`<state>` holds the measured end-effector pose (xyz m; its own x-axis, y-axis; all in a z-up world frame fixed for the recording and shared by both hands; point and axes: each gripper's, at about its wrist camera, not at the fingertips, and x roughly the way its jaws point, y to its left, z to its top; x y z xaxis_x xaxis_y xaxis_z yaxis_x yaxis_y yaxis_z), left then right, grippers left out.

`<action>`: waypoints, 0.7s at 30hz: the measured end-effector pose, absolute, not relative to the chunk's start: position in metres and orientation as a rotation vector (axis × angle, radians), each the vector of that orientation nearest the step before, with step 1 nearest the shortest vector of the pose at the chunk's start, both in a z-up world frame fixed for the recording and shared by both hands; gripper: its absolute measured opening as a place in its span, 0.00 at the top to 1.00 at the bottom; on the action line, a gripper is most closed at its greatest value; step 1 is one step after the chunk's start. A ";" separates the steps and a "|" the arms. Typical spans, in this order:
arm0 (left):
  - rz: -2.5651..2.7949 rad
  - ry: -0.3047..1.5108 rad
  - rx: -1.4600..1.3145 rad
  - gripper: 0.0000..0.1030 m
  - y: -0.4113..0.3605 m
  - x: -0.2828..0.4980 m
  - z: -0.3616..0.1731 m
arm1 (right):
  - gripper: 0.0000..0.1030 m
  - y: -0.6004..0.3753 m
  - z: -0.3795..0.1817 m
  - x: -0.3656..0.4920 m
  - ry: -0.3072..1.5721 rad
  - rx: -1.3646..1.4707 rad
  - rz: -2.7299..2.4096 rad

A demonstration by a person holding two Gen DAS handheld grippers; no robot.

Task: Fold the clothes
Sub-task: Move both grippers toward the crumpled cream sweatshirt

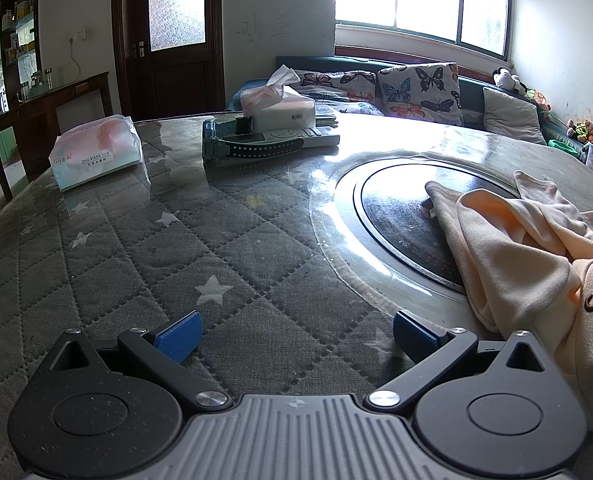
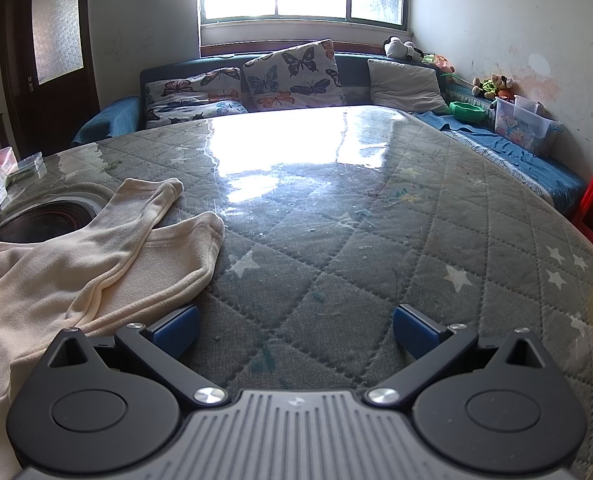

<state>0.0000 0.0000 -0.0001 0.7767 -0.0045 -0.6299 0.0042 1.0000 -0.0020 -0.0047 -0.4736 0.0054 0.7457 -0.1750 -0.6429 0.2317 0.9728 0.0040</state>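
The cream garment [image 1: 536,264] is lying crumpled on the counter [image 1: 144,248] between the two grippers: right of the left gripper [image 1: 296,336], left of the right gripper [image 2: 296,334]. Both jaws are gaping fully, holding nothing. The right one is sitting nearer, its left pad just beside the legs' hems, which are stretching away up-left.

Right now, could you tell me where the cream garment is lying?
The cream garment lies crumpled on the table's right side in the left wrist view, partly covering the round inset plate.

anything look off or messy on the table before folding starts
Yes: the cream garment lies crumpled, partly draped over the round inset in the table, with its legs crossed. Both grippers are open and hold nothing.
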 end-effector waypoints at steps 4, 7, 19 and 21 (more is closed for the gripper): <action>-0.003 0.682 0.000 0.00 0.000 0.000 0.000 | 0.00 -0.470 0.005 -0.005 0.696 0.085 -0.224; -0.002 0.683 0.001 0.00 0.000 0.000 0.000 | 0.00 -0.469 0.005 -0.006 0.696 0.090 -0.222; 0.057 0.717 -0.020 0.00 -0.007 -0.009 0.005 | 0.00 -0.459 0.010 -0.025 0.713 0.075 -0.202; 0.067 0.727 -0.027 0.00 -0.010 -0.012 0.006 | 0.00 -0.457 0.013 -0.033 0.712 0.083 -0.186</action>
